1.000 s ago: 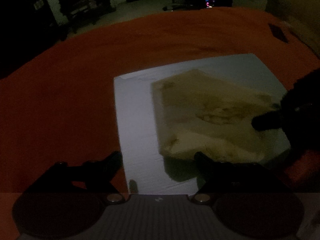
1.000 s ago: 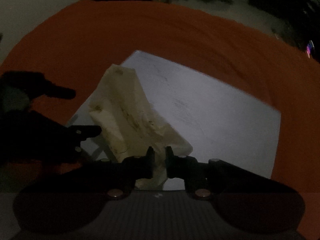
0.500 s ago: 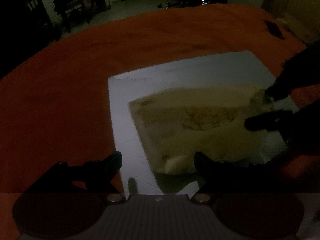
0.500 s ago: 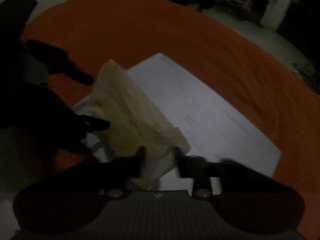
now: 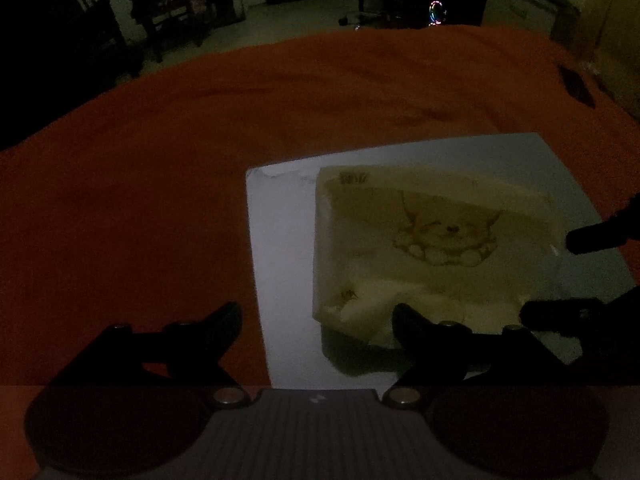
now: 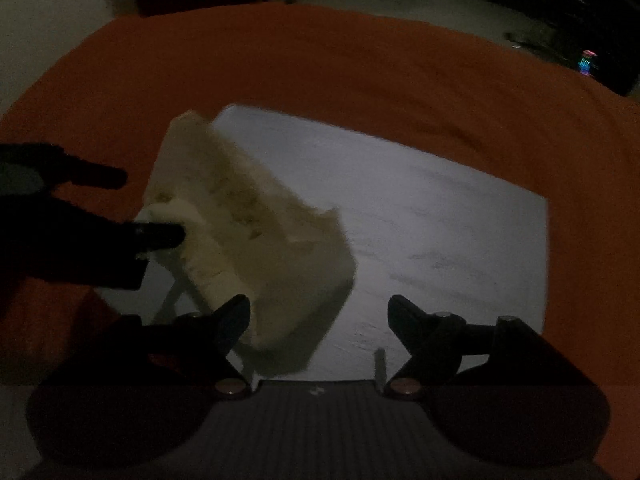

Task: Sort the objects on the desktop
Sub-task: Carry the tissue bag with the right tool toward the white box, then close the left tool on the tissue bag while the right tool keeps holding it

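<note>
A pale yellow cloth with a printed bear (image 5: 436, 248) lies crumpled on a white board (image 5: 280, 240) on the orange tablecloth. My left gripper (image 5: 316, 316) is open, its right finger at the cloth's near edge. My right gripper (image 6: 318, 312) is open and empty; the cloth (image 6: 248, 232) lies just beyond its left finger on the board (image 6: 440, 220). The right gripper's fingers (image 5: 592, 238) show at the cloth's right edge in the left wrist view. The left gripper's fingers (image 6: 160, 236) touch the cloth's left side in the right wrist view.
The orange tablecloth (image 5: 160, 160) covers the whole table around the board. A small dark flat object (image 5: 576, 86) lies at the far right of the table. A chair (image 5: 168, 4) and a lit device (image 5: 436, 12) stand in the dark room beyond.
My right gripper was shut on the cloth's edge and has opened, letting the cloth drop onto the board. The cloth has spread so the bear print shows. My left gripper stays open.
</note>
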